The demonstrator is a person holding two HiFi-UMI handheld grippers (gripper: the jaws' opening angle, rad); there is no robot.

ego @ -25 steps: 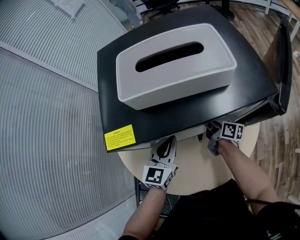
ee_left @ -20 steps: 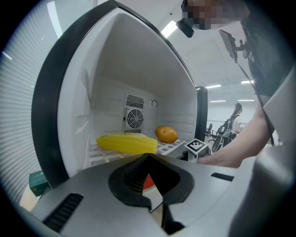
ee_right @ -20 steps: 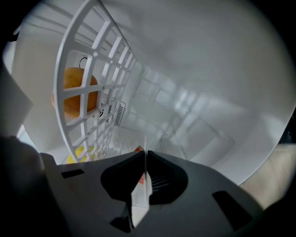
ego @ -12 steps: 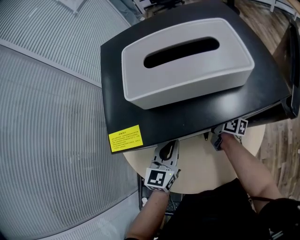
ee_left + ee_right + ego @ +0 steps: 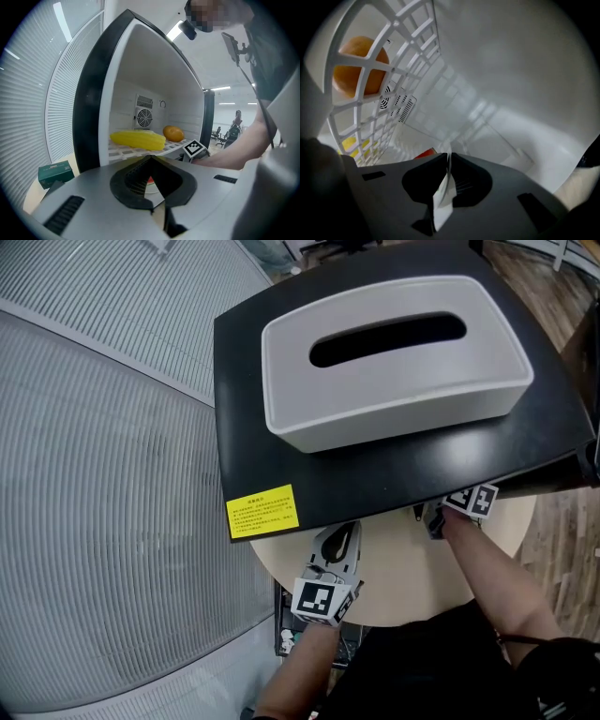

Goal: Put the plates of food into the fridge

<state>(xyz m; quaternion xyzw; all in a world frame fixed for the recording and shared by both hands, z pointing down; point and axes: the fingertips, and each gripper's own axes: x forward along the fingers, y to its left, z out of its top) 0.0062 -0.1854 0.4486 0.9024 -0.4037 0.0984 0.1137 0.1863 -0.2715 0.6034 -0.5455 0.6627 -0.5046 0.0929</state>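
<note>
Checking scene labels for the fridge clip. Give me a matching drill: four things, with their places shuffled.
Things:
1. tissue box
2. yellow label
3. corn
4. green box

Places:
A. on the shelf inside the fridge
B. outside the fridge, beside its wall
C. standing on the middle of the fridge's top
D. stuck flat at a corner of the fridge's top

Pairs: 1-C, 2-D, 3-A, 4-B

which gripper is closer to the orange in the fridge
Right. The right gripper is inside the fridge, just under the shelf that holds the orange. The left gripper is outside, in front of the open fridge.
</note>
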